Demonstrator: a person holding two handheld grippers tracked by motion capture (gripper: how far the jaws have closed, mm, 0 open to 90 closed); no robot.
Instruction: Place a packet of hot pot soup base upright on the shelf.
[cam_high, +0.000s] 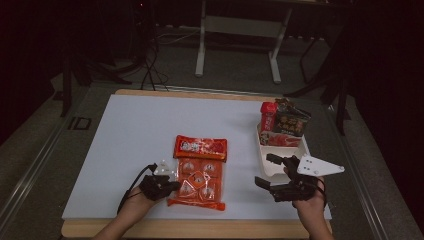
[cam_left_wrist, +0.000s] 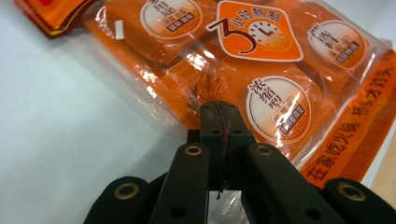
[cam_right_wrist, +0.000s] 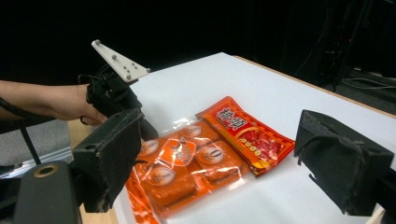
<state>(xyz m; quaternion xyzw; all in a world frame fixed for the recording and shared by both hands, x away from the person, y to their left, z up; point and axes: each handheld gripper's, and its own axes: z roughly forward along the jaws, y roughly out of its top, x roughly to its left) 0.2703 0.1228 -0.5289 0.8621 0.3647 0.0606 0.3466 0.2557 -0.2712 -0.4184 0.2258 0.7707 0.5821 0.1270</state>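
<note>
Currently L gripper (cam_high: 170, 185) w/ fingers (cam_left_wrist: 210, 122) fully closed, nothing between them, tips resting at the left edge of the orange pack (cam_high: 197, 183), prob. to nudge or pin it rather than lift. Pack lies flat on the white table (cam_high: 125, 140) near the front edge, its far end touching the red pouch (cam_high: 200, 147). R gripper (cam_high: 264, 171) hovers wide open, empty, just beside the white tray (cam_high: 263, 159) of snacks, likely waiting to take the pack toward it.
</note>
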